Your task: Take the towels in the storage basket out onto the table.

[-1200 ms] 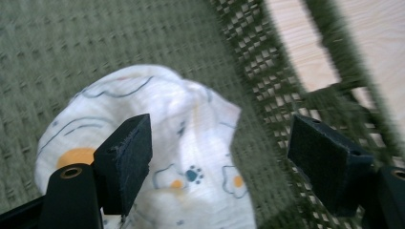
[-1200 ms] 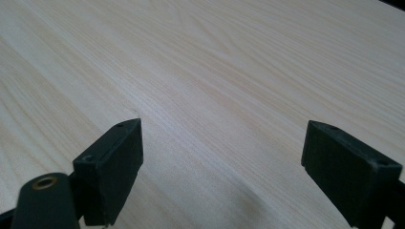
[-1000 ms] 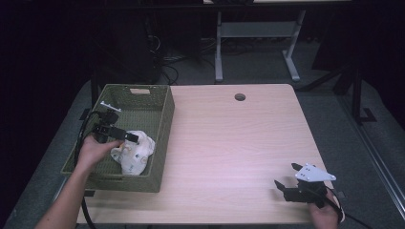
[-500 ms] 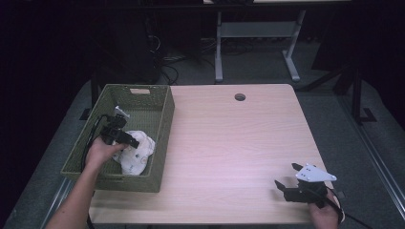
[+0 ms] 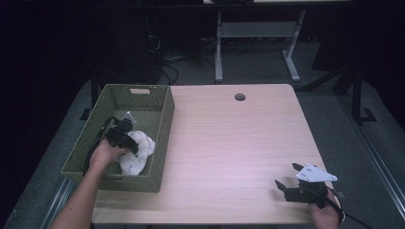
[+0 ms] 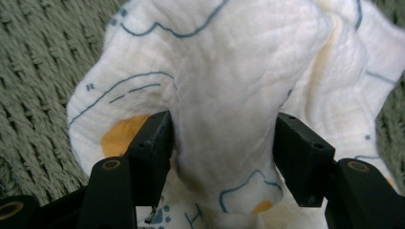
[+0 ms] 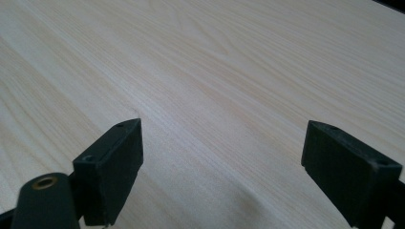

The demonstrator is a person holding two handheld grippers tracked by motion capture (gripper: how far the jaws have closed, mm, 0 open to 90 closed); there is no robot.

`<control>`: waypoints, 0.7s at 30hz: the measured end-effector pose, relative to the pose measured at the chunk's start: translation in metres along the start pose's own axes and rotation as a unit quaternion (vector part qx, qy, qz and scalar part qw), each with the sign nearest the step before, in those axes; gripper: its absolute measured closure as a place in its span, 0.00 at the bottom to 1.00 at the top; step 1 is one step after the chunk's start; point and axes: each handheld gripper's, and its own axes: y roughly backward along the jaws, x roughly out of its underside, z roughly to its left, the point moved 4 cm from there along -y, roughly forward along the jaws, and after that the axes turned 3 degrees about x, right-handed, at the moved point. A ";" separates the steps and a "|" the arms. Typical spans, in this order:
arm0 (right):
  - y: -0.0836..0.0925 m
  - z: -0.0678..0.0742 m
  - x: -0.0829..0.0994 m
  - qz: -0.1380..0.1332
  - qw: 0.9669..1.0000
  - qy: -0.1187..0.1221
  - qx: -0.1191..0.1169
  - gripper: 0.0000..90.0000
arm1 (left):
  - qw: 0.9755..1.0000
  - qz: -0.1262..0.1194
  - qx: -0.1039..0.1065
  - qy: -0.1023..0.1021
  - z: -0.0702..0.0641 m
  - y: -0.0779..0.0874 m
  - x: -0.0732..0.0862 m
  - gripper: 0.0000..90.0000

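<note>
One pale wood-grain worktop (image 5: 239,143) carries the scene, with a round cable hole (image 5: 239,97) near its far edge; it stands on grey carpet in a dark room, where a white metal frame (image 5: 253,38) rises behind the far edge. At the worktop's left side sits an olive woven basket (image 5: 162,119) with a handle slot in its far wall. Inside it lies a crumpled white cloth (image 6: 229,71) printed with blue lines and orange patches, resting on the basket floor towards the near right corner. Left tongs (image 6: 222,152) reach down into the basket; their jaws have just been closing and now stand either side of a raised fold of the cloth, the left jaw against the fabric, with a firm pinch not evident. Right tongs (image 7: 222,167) rest low over bare worktop at the near right corner, jaws wide apart with nothing between them.
</note>
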 end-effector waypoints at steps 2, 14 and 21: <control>-0.001 0.000 0.000 -0.001 1.000 0.002 -0.001 0.15 | 1.000 0.000 -0.013 -0.009 -0.003 -0.002 0.000 0.45; -0.001 0.002 0.000 0.001 1.000 0.002 -0.003 0.15 | 1.000 0.005 -0.016 -0.005 -0.003 -0.003 -0.002 0.48; -0.002 0.003 0.000 0.004 1.000 0.004 -0.003 0.15 | 1.000 0.004 -0.011 0.003 -0.001 -0.002 -0.002 0.53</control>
